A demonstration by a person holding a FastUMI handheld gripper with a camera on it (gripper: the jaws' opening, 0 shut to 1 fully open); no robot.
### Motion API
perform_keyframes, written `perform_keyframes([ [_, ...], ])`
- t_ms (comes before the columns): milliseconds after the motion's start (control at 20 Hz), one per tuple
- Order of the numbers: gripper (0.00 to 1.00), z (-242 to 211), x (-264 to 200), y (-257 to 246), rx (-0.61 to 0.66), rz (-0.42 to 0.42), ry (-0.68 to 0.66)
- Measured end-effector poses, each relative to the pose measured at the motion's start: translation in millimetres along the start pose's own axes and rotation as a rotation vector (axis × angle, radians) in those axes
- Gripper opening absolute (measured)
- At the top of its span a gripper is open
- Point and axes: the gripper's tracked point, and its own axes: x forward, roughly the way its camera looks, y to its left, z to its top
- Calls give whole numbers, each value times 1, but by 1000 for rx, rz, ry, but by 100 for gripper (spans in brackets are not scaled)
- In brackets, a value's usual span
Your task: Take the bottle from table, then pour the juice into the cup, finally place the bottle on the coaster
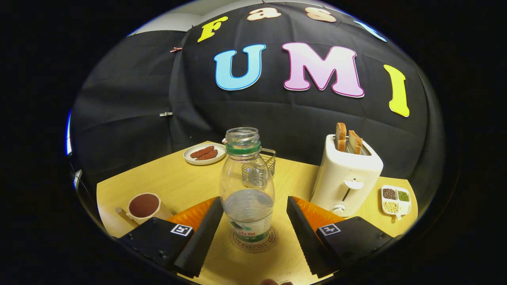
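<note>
The gripper (253,221) points forward and slightly downward, with its two fingers spread wide apart in a V. The left finger (200,233) angles inward from the lower left, and the right finger (307,233) mirrors it from the lower right. Their ridged inner pads face each other across a broad gap. Neither pad presses on anything. Each finger carries a small square marker on its flat top near the base. The two sit level with each other.
</note>
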Motion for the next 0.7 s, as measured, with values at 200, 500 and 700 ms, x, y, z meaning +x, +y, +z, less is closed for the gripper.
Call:
perform_keyframes([
  [200,99,15,-34,-8,-20,-39,-43],
  [500,98,62,-98,-41,-4,-166,-127],
  [700,98,99,-154,-71,12,-266,-184],
])
